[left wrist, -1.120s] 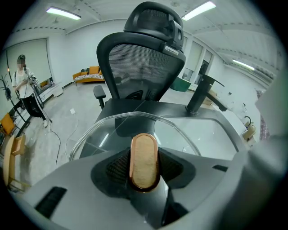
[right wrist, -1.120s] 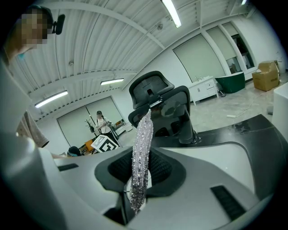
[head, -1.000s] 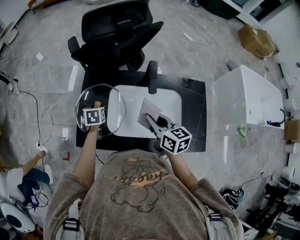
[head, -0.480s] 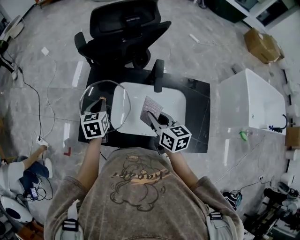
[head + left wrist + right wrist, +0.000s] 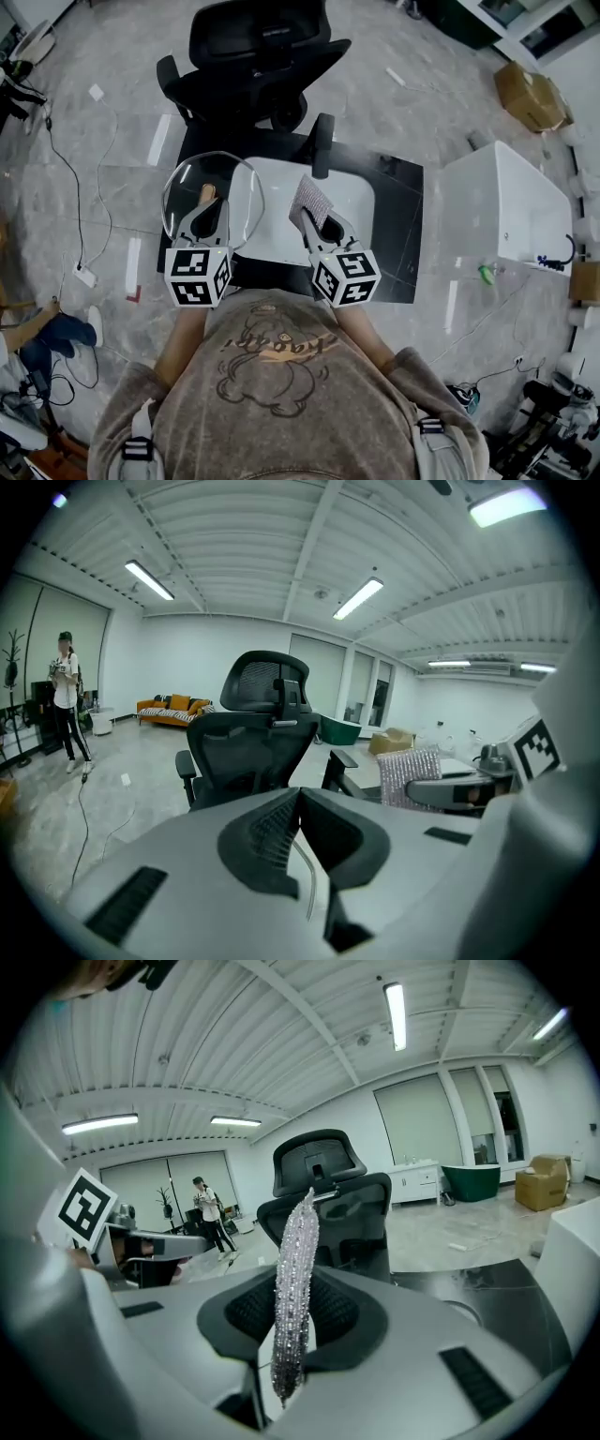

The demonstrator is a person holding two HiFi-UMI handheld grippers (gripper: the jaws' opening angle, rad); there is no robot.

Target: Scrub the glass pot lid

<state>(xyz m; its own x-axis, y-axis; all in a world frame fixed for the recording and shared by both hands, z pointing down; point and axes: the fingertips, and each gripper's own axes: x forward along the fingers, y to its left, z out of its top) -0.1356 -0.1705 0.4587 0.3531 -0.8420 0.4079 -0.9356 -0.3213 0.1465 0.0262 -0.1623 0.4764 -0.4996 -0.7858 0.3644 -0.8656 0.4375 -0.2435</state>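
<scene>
The glass pot lid (image 5: 187, 192) is a clear round dome with a small wooden knob (image 5: 206, 195). It is held up over the table's left side, and my left gripper (image 5: 214, 214) is shut on its near rim. In the left gripper view the jaws (image 5: 298, 803) are closed together with a thin curved glass edge (image 5: 307, 874) between them. My right gripper (image 5: 320, 217) is shut on a silvery sparkly scrub cloth (image 5: 311, 197), which stands upright between the jaws (image 5: 292, 1307). The cloth (image 5: 410, 775) sits just right of the lid, apart from it.
A white basin (image 5: 281, 234) is set in a black table (image 5: 394, 239). A black office chair (image 5: 258, 56) stands behind the table. A white cabinet (image 5: 502, 211) is at the right, and a cardboard box (image 5: 525, 84) sits beyond it. Cables lie on the floor at the left. A person (image 5: 66, 705) stands far off.
My left gripper has drawn back toward my body, from over the lid to its near rim. The lid now stands more upright. The right gripper and cloth have swung to point forward.
</scene>
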